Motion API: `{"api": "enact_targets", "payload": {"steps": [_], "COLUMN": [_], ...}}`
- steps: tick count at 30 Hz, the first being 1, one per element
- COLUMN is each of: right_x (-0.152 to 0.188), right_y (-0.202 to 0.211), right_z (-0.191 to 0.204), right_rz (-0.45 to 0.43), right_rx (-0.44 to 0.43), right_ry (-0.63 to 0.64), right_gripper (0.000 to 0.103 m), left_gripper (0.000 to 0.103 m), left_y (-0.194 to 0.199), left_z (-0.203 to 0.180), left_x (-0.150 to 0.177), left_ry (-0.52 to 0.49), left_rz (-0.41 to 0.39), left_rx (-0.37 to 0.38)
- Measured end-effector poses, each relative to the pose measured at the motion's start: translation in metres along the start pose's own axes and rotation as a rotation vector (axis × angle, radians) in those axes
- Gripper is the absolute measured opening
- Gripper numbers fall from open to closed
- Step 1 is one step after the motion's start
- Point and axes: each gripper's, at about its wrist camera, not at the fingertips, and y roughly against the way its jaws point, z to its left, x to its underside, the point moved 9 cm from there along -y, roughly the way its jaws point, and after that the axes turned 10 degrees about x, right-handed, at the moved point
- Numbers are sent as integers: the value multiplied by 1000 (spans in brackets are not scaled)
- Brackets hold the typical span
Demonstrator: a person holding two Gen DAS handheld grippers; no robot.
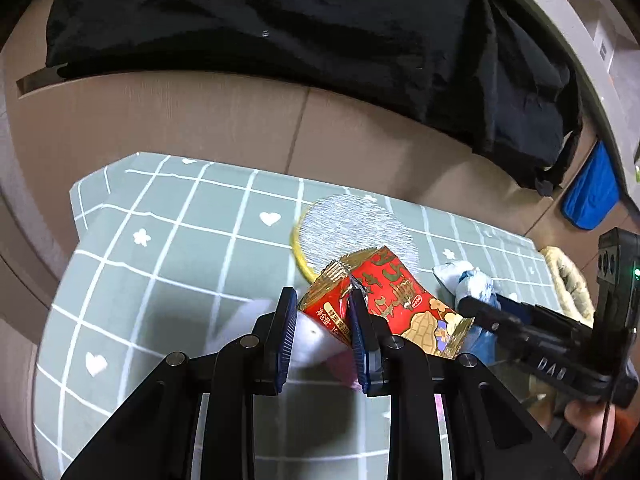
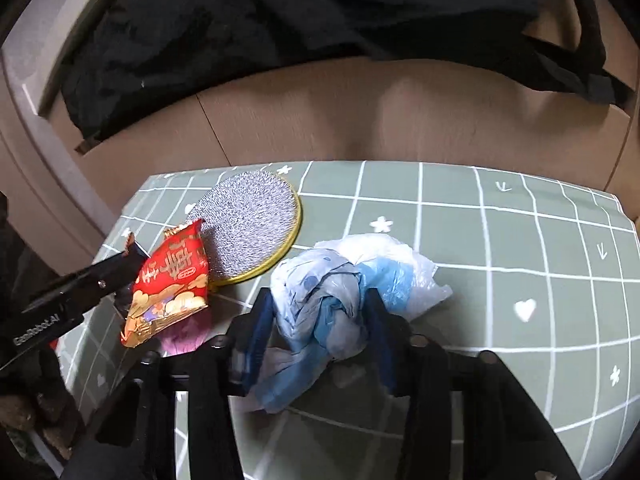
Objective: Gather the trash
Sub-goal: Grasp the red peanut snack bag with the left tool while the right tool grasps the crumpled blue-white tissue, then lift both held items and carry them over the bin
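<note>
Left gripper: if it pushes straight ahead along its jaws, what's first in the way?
The left gripper already has the red snack wrapper between its jaws. Straight beyond that, the round silver scrubber pad on the green tablecloth likely comes next; depth is unclear.

The left wrist view is taken from just behind the left gripper [image 1: 322, 320], low and close over the green checked tablecloth [image 1: 160, 264], facing a wooden panel [image 1: 180, 120] hung with dark clothing. The right wrist view is taken likewise from behind the right gripper [image 2: 320, 308], facing the same way. The red snack packet [image 1: 392, 300], the round silver pad [image 1: 356, 232] and the crumpled blue bag [image 2: 332, 300] are shared by both views.
</note>
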Motion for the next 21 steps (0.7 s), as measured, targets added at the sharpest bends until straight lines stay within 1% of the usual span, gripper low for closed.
{"api": "enact_targets", "payload": {"steps": [3,6,11,14,19,21], "right_x": [-6,-15,-32,-37,-51,-56], "right_y": [15,32,68,89,131,146], "right_z": [-31,-67,-120,-139,-168,-177], "right_rz": [-22,-46,-91,-125,-221,-263], "right_rx": [-9,-22,-44,-57,-54,-46], "right_ry": [-8,-44,-61,-46,11,37], "right_gripper": [38,38,38,38,38,38], "left_gripper": [27,27,26,26,26,26], "left_y": [3,9,24,32,47,50], "left_z": [-24,-49,-105,-139,-198,-213], "left_x": [2,-1,-12,-18,-29,-34], "left_ry": [-21,-52,-99,-121,-176,-178], "left_rz": [-17,-45,-123,-161,-246,-281], "left_rx": [-4,-18,-41,-55,-72,-82]}}
